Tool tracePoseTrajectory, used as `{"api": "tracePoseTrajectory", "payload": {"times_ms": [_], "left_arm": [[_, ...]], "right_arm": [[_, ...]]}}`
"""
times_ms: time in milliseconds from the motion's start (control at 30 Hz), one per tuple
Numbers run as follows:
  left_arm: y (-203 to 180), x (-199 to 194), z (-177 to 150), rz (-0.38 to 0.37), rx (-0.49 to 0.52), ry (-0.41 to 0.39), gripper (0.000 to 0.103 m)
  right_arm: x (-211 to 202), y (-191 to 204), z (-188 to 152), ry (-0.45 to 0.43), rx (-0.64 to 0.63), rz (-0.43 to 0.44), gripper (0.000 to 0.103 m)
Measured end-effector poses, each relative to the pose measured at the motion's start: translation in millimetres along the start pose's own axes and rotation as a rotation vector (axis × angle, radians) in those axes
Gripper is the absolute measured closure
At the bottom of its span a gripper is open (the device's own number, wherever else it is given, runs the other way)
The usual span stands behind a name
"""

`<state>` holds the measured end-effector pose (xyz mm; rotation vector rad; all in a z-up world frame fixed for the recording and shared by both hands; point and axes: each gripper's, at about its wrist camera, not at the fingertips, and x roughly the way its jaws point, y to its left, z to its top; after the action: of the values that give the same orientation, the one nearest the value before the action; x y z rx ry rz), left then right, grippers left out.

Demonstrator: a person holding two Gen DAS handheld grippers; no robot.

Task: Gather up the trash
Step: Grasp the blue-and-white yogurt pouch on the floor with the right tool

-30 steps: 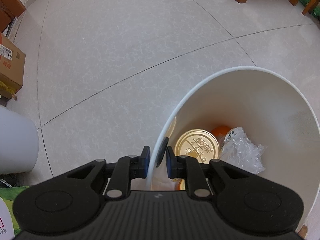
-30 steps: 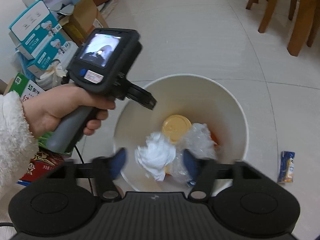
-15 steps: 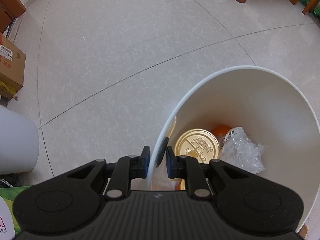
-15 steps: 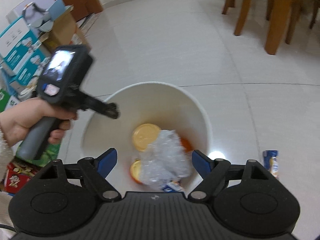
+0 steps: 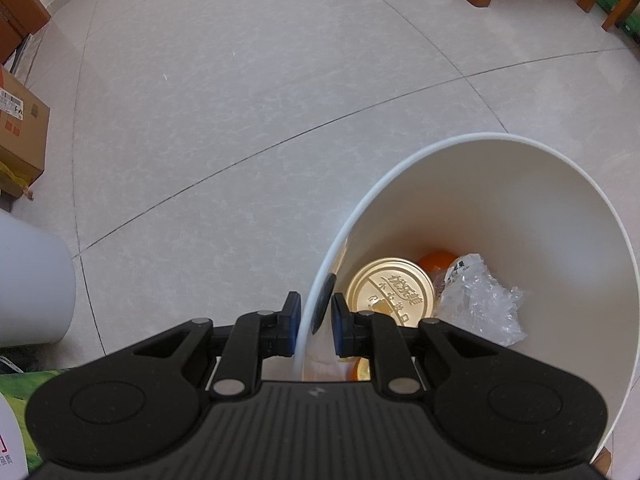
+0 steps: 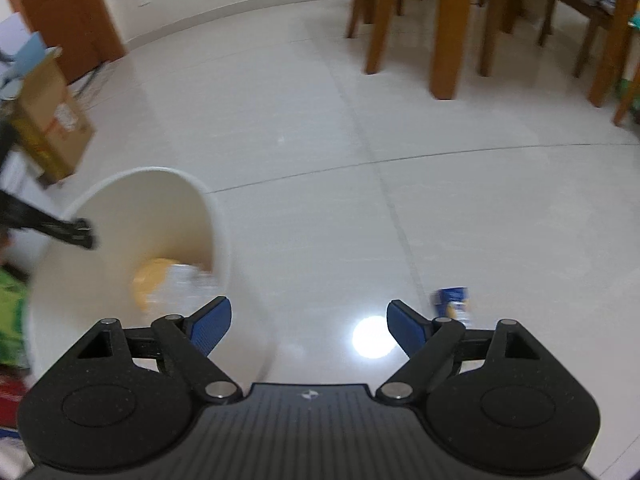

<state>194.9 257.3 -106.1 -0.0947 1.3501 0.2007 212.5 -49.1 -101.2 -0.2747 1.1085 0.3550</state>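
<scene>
1. The left gripper is clenched on the rim of the white bin: one blue finger sits outside the wall, the other inside, with the thin wall pinched between them.
2. Just ahead of the inner finger, down in the bin, lies a gold lid with embossed lettering. Beyond it and to the right is an orange object, partly hidden. To the right of the lid is a crumpled clear plastic wrapper.
3. The right gripper is released; its jaws have just been opening wider, and nothing lies between them but bare floor and a bright light reflection.
4. In the right wrist view the bin stands to the left of the left finger, blurred, with the black tip of the other gripper on its far left rim.
5. A small blue and white carton lies on the floor just beyond the right finger, a little to its right, not touched by it.
6. Far ahead of the right fingers stand wooden furniture legs. To the far left is a cardboard box.
7. To the left of the left fingers stands a white cylindrical container; farther left and ahead is another cardboard box.
</scene>
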Motion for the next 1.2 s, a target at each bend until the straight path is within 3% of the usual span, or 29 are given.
{"api": "tracePoseTrajectory", "payload": {"times_ms": [333, 700, 1100, 1167, 1200], "left_arm": [[-2, 3, 1, 0.002, 0.003, 0.005, 0.089], [-7, 6, 1, 0.01, 0.016, 0.006, 0.089], [-8, 7, 0, 0.015, 0.021, 0.005, 0.089], [-8, 7, -1, 0.014, 0.022, 0.004, 0.089], [-8, 7, -1, 0.014, 0.023, 0.003, 0.089]], "right_arm": [[100, -91, -37, 0.089, 0.1, -0.118, 0.014], [200, -141, -43, 0.167, 0.125, -0.179, 0.015], [260, -159, -43, 0.241, 0.144, -0.2, 0.031], [265, -162, -42, 0.256, 0.153, -0.191, 0.042], [267, -163, -42, 0.262, 0.156, -0.192, 0.043]]}}
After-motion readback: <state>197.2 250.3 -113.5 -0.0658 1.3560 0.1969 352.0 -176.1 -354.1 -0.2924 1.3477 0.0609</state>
